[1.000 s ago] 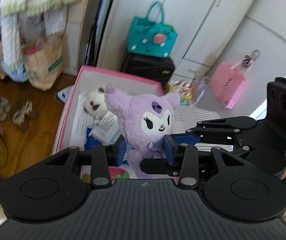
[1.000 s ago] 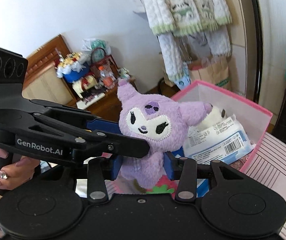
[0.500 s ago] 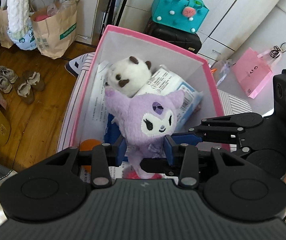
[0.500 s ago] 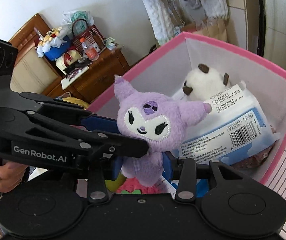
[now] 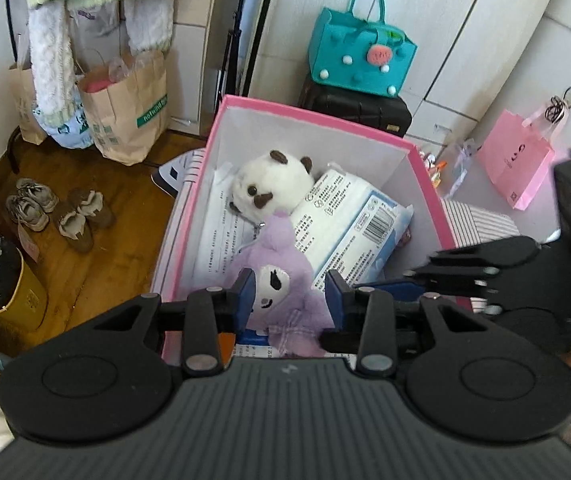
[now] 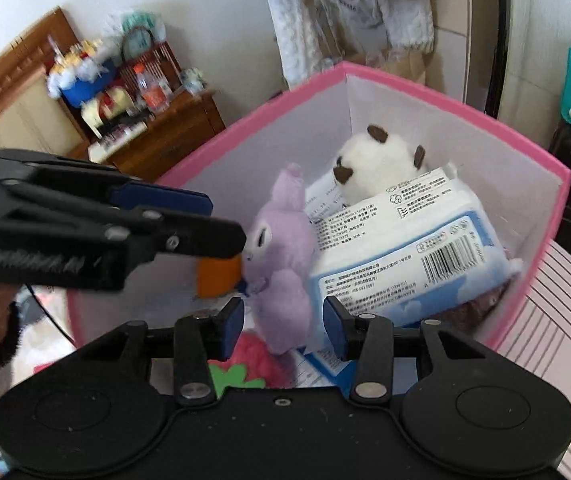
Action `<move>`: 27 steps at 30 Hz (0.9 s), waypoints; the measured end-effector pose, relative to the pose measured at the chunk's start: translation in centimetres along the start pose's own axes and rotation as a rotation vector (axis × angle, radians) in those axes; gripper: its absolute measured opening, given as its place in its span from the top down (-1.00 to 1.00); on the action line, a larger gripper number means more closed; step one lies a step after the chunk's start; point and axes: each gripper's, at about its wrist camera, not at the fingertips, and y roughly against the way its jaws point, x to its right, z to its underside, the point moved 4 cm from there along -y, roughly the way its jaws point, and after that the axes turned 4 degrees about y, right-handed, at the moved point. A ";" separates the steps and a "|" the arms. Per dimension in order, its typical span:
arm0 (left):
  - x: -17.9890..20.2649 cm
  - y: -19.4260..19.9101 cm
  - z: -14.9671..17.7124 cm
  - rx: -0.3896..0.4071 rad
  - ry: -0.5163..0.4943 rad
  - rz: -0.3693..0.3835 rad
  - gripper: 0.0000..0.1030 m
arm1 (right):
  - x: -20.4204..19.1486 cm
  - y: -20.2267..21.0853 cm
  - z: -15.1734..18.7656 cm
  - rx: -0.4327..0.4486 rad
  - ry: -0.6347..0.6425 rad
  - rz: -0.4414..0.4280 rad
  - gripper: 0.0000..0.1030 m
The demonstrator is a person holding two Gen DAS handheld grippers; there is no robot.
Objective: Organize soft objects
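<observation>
Both views are evenly lit by soft daylight. No hard shadows fall inside the pink box (image 5: 425,168); its white inner walls read bright but keep detail. In the right wrist view the wall (image 6: 165,4) at upper left is near overexposure. The black gripper bodies along the lower edge stay dark and show little surface detail.

Fisheye distortion is strong — cupboard lines (image 5: 481,28) bow outward, and the right wrist view has dark corners. Centre focus is sharp: the barcode on the tissue pack (image 6: 445,260) is legible. Motion blur affects the left gripper (image 6: 221,236) in the right wrist view and the right gripper (image 5: 417,276) in the left wrist view — edges smear.
</observation>
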 end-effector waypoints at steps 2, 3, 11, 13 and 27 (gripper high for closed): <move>0.0 0.7 0.2 0.015 0.002 0.000 0.27 | -0.3 2.0 0.7 0.055 0.020 0.017 0.04; 0.0 1.1 0.4 0.021 0.004 0.001 0.27 | -0.5 2.7 1.0 0.080 0.024 0.027 0.03; 1.9 4.4 2.3 0.072 -0.034 0.024 0.27 | -2.6 9.3 4.1 0.244 0.055 0.105 -0.03; 2.8 5.3 2.7 0.079 -0.055 0.026 0.25 | -3.2 10.6 4.7 0.264 0.065 0.122 -0.04; 7.5 11.7 4.5 0.028 -0.170 0.074 0.01 | -5.0 19.1 8.1 0.378 0.043 0.235 -0.34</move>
